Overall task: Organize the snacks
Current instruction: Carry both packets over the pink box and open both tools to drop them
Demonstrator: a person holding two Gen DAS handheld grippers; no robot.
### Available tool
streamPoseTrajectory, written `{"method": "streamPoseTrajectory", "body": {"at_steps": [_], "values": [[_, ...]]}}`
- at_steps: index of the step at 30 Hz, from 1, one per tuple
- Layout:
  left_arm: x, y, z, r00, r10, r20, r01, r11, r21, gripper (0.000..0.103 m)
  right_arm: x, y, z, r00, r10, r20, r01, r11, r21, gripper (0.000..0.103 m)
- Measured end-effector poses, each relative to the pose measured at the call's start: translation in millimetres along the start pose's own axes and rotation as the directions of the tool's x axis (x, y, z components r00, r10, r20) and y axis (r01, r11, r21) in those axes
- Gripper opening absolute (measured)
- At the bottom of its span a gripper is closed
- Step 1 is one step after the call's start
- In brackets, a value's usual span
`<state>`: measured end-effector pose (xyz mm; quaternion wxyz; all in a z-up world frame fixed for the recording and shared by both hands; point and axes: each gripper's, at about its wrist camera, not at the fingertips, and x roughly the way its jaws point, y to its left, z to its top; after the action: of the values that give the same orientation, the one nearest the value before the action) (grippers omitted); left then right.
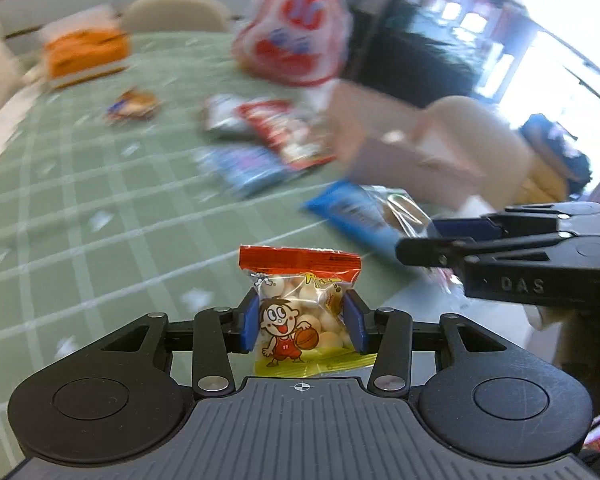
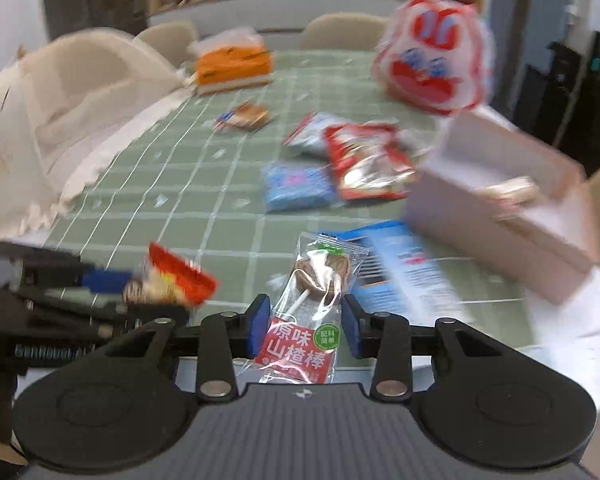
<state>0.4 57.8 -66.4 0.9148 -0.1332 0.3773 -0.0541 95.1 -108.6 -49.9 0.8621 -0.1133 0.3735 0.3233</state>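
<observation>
My left gripper (image 1: 303,322) is shut on a small cartoon snack bag of round biscuits (image 1: 300,312), held above the green checked tablecloth (image 1: 100,184). My right gripper (image 2: 305,326) is shut on a clear-wrapped hawthorn lollipop with a red label (image 2: 308,312). The right gripper also shows in the left wrist view (image 1: 420,236) at right, and the left gripper with its biscuit bag (image 2: 172,280) shows in the right wrist view at lower left. A pale open box (image 2: 500,200) stands on the table at right, with one wrapped item inside.
Loose snack packets lie mid-table: a red one (image 2: 364,160), a blue one (image 2: 296,186), a small brown one (image 2: 244,116), and a blue-white packet (image 2: 400,268) near the box. A big red-white bag (image 2: 432,56), an orange box (image 2: 232,64) and chairs stand behind.
</observation>
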Motion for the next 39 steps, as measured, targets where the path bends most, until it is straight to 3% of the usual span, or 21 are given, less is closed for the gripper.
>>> {"method": "streamPoseTrajectory", "body": {"at_steps": [4,6,10,14,17,20,23,26,28,30,31,33,37,39], "values": [[-5.9,-36.6,43.0,0.993,-0.075,0.086,0.066,0.992,0.103,0.048,-40.9,-30.1,12.2,0.993,-0.078,0.089,0.075,0.996,0.037,0.038],[-4.8,-52.0,67.6,0.987,-0.114,0.116,0.098,0.986,0.131,0.048,-63.9,-48.6,21.8,0.979,-0.13,0.156,0.123,0.991,0.056,0.038],[1.3,-90.9,122.6,0.966,-0.173,0.191,0.128,0.965,0.228,0.048,-102.9,-88.0,48.1,0.929,-0.24,0.283,0.217,0.97,0.112,0.038],[12.6,-107.7,177.2,0.949,-0.219,0.227,0.166,0.958,0.233,0.048,-131.2,-123.8,84.9,0.864,-0.332,0.379,0.303,0.943,0.136,0.038],[26.7,-115.9,219.0,0.943,-0.21,0.26,0.152,0.962,0.228,0.048,-143.4,-149.6,115.6,0.845,-0.368,0.387,0.326,0.93,0.172,0.038],[56.5,-118.5,248.1,0.953,-0.206,0.223,0.162,0.966,0.203,0.048,-148.5,-174.3,140.9,0.835,-0.392,0.386,0.335,0.919,0.208,0.038],[103.6,-114.8,252.3,0.968,-0.213,0.135,0.191,0.968,0.164,0.049,-141.7,-190.9,149.5,0.827,-0.418,0.376,0.356,0.907,0.226,0.038],[162.8,-108.1,236.8,0.97,-0.243,0.011,0.24,0.964,0.117,0.049,-115.8,-204.7,144.9,0.85,-0.413,0.326,0.344,0.905,0.25,0.039],[203.1,-102.1,219.5,0.953,-0.28,-0.114,0.289,0.954,0.081,0.05,-90.0,-211.3,136.5,0.874,-0.401,0.273,0.333,0.905,0.264,0.039],[230.4,-98.9,201.9,0.962,-0.211,-0.175,0.231,0.968,0.101,0.05,-61.8,-216.2,125.4,0.903,-0.373,0.212,0.31,0.909,0.277,0.038],[237.7,-99.5,193.2,0.975,-0.144,-0.17,0.171,0.974,0.151,0.05,-44.7,-217.7,119.2,0.919,-0.353,0.174,0.297,0.912,0.283,0.038],[239.3,-100.3,184.3,0.988,-0.086,-0.128,0.114,0.967,0.229,0.05,-12.7,-221.0,109.9,0.941,-0.323,0.104,0.282,0.915,0.289,0.039],[222.7,-85.6,180.4,0.983,-0.174,-0.052,0.181,0.962,0.205,0.05,35.4,-226.3,97.7,0.967,-0.254,0.021,0.233,0.912,0.337,0.039],[210.7,-78.6,179.8,0.985,-0.17,-0.019,0.17,0.972,0.162,0.05,54.2,-226.9,98.5,0.976,-0.217,-0.001,0.203,0.912,0.356,0.039]]}}
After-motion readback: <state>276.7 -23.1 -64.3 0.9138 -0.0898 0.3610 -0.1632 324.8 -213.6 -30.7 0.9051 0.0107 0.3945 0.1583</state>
